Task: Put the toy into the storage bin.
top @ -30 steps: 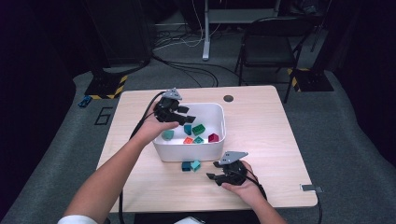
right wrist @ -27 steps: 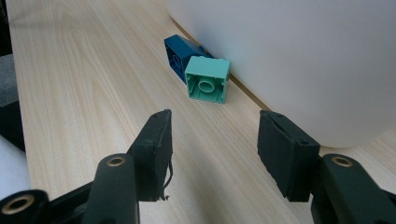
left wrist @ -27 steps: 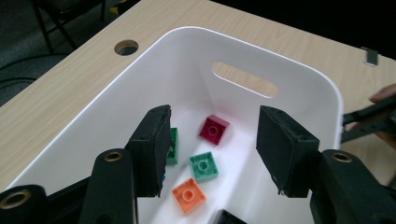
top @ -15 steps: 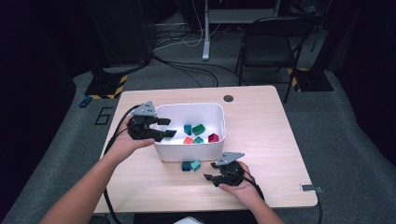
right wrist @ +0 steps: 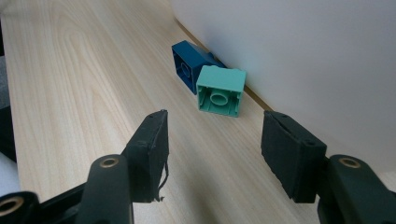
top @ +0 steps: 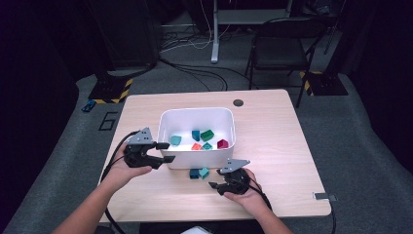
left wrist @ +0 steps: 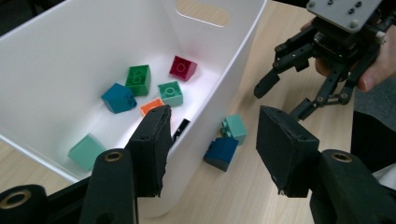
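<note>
A white bin [top: 197, 114] in the middle of the table holds several coloured bricks, among them a green one [left wrist: 138, 79] and a magenta one [left wrist: 183, 67]. Against its near wall lie a dark blue brick [top: 194, 173] and a teal brick [top: 204, 172]. My left gripper [top: 165, 152] hangs open and empty beside the bin's near left corner. My right gripper [top: 216, 179] sits low on the table and points at the two loose bricks [right wrist: 220, 91]. Its jaws have just been opening, with nothing between them.
The bin wall [right wrist: 303, 56] rises directly behind the two loose bricks. Bare wooden tabletop [top: 272, 141] stretches to the right of the bin. A round hole [top: 238, 103] marks the far edge. A chair [top: 277, 48] and cables lie on the floor beyond.
My left gripper has come away from above the bin, moving left and nearer, down beside its near left corner. My right gripper stayed in place and its jaws stand wider.
</note>
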A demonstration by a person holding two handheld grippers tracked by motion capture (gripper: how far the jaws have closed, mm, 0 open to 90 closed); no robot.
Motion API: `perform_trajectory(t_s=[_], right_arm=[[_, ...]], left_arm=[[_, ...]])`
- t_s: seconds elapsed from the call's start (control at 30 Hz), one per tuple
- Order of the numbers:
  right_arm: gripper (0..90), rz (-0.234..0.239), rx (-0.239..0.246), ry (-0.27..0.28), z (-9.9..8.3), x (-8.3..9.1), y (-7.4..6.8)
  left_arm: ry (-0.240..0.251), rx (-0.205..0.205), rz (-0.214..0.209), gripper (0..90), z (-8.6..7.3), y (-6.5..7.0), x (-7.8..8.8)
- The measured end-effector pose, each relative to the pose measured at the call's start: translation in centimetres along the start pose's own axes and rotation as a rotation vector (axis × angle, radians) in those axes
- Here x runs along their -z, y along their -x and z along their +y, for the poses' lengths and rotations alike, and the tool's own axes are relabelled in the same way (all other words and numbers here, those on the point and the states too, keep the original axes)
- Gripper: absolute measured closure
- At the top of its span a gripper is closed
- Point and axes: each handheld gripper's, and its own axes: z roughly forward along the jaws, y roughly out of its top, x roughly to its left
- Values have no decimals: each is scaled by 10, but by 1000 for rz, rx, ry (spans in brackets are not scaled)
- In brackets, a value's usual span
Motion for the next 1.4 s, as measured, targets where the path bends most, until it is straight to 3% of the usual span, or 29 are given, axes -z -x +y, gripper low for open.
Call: perform_trajectory(t_s=[0.1, 0.27, 0.57, 1.0, 1.23, 1.4], right_arm=[[409, -5, -3, 5, 1, 0, 1], [408, -17, -8, 6, 1, -2, 5], [407, -19, -15, -6, 0, -6, 6], [397, -37, -28, -8, 0, -8, 10], [390, -48, -33, -2, 0, -8, 15], [392, -59, -46, 3, 0, -9, 20]], left_arm=[[8, 6, -18, 453, -12, 4, -4], [-26, 0, -43, 453, -30, 11, -19], [-73, 35, -71, 451, -56, 15, -51], [-88, 66, -44, 444, -72, 12, -83], [-87, 61, -38, 439, -73, 9, -87], [-89, 89, -30, 428, -74, 3, -90]])
